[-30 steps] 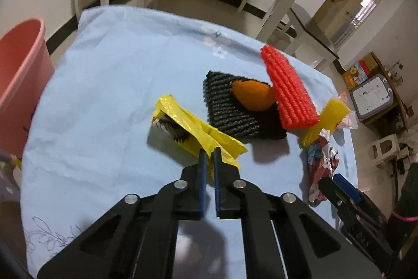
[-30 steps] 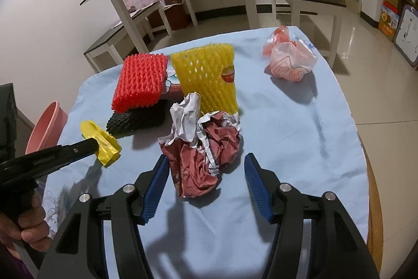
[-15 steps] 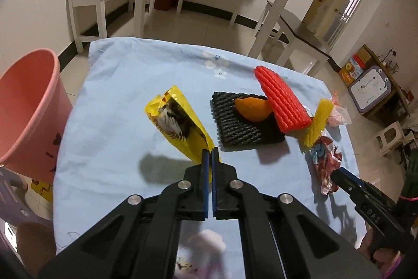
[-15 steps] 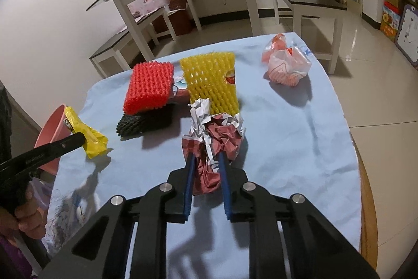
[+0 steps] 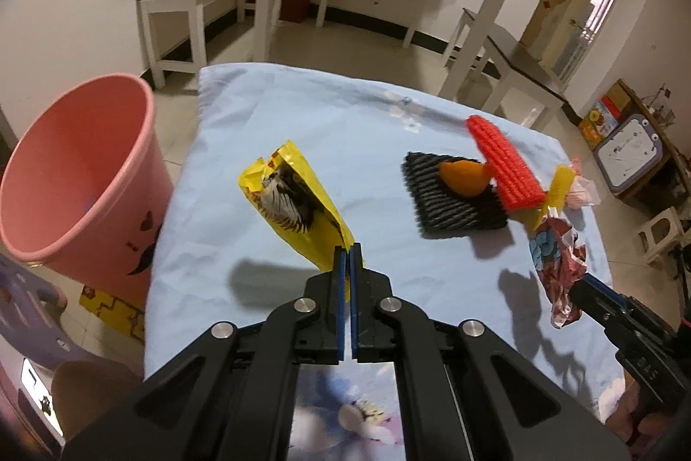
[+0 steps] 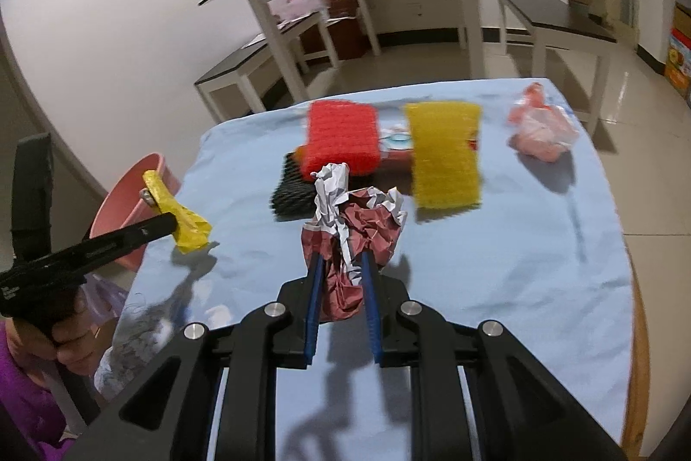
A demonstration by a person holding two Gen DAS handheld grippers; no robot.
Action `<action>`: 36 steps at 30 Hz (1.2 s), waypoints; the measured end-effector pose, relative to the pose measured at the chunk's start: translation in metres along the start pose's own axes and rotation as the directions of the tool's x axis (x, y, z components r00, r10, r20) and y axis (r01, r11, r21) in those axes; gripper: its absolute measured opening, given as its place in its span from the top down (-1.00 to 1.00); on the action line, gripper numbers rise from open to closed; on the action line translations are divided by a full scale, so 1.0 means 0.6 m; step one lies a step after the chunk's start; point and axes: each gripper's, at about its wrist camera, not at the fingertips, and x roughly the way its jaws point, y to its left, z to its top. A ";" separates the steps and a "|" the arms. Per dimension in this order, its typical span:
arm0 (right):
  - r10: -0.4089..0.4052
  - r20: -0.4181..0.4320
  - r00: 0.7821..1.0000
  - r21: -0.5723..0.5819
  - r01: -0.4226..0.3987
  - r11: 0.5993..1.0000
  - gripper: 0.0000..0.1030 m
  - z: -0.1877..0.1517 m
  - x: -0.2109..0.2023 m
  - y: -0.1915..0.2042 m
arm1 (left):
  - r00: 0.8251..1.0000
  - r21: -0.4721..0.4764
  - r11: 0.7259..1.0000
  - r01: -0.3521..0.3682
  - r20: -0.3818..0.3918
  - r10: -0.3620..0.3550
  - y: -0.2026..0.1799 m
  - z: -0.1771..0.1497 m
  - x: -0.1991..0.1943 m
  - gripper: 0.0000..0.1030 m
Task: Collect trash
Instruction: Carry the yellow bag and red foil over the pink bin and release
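My left gripper (image 5: 348,250) is shut on a yellow snack wrapper (image 5: 293,206) and holds it above the blue tablecloth (image 5: 267,115), to the right of the pink bin (image 5: 82,176). My right gripper (image 6: 342,260) is shut on a crumpled dark red and white wrapper (image 6: 358,227), lifted off the cloth. In the right wrist view the left gripper (image 6: 170,221) shows with the yellow wrapper (image 6: 179,212) near the pink bin (image 6: 129,201). The red wrapper also shows in the left wrist view (image 5: 559,262).
On the cloth lie a red foam net (image 6: 343,137), a yellow foam net (image 6: 445,154), a black foam net (image 5: 453,201) with an orange peel (image 5: 464,178), and a pink plastic bag (image 6: 542,130). White tables and benches (image 5: 207,3) stand behind.
Both grippers have risen with their wrappers. The left one has carried the yellow wrapper left, closer to the pink bin. The right one has lifted the red wrapper off the cloth.
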 end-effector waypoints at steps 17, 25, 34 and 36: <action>0.083 -0.027 0.996 -0.129 -0.086 0.988 0.67 0.027 0.040 0.121 | 0.993 0.002 0.999 -0.053 0.102 0.053 0.039 0.007 -0.050 0.98; 0.125 -0.021 0.992 -0.178 -0.127 0.976 0.66 0.050 0.060 0.183 | 0.986 -0.037 0.996 -0.086 0.141 0.090 0.083 0.017 -0.072 0.98; 0.188 -0.031 0.982 -0.257 -0.189 0.948 0.66 0.076 0.094 0.273 | 0.972 -0.102 0.986 -0.134 0.180 0.151 0.142 0.031 -0.092 0.98; 0.197 -0.030 0.980 -0.277 -0.198 0.940 0.66 0.081 0.099 0.293 | 0.967 -0.115 0.982 -0.148 0.189 0.168 0.156 0.035 -0.097 0.98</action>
